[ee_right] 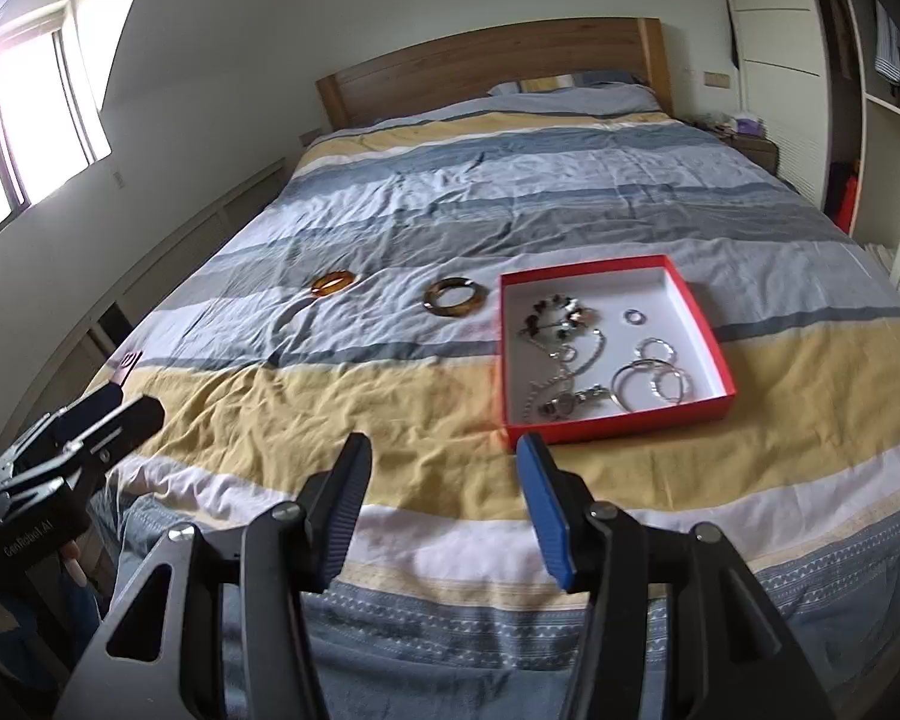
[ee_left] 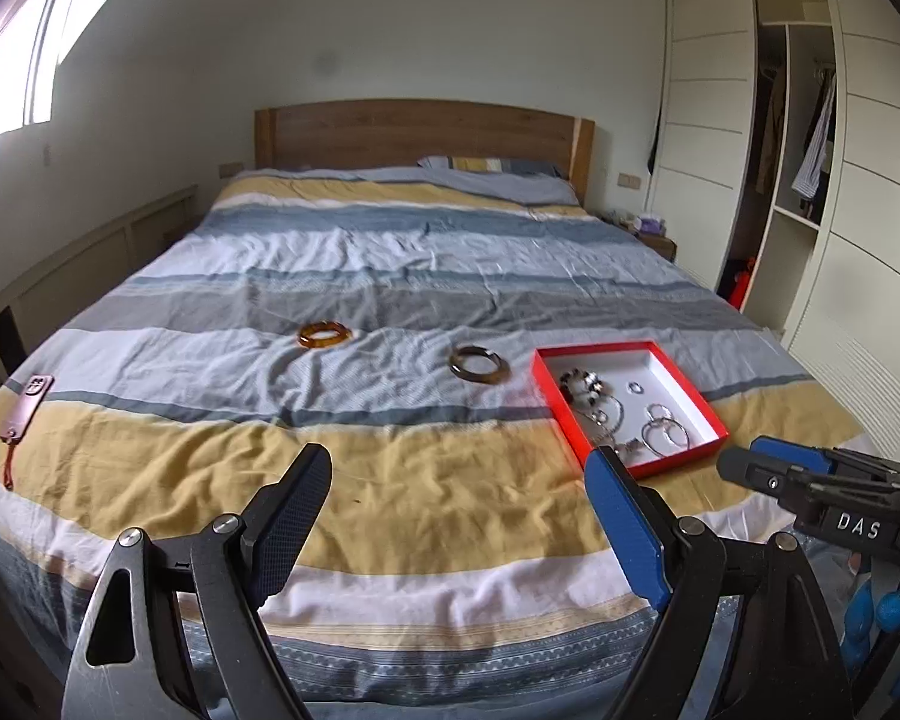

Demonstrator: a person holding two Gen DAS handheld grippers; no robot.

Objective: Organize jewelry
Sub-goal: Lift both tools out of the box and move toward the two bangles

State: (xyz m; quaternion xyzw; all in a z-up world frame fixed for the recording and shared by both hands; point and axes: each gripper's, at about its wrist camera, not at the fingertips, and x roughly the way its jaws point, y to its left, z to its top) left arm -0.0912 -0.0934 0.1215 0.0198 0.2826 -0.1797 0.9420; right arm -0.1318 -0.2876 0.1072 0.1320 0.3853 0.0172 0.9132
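A wide bed (ee_left: 390,276) with striped blue-yellow cover, wooden headboard (ee_left: 420,132) far, bright window (ee_left: 24,60) left, white wardrobe (ee_left: 708,120) right.

Open bedspread (ee_right: 390,408) lies before both hand-held grippers; farther back, 2 bangles (ee_right: 450,297) and the red tray (ee_right: 705,324) stand in the way.

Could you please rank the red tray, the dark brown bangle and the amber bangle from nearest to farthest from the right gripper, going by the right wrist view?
From the right gripper:
1. Red tray, just ahead, slightly right.
2. Dark brown bangle, farther up the bed, left of the tray.
3. Amber bangle, farthest, further left.
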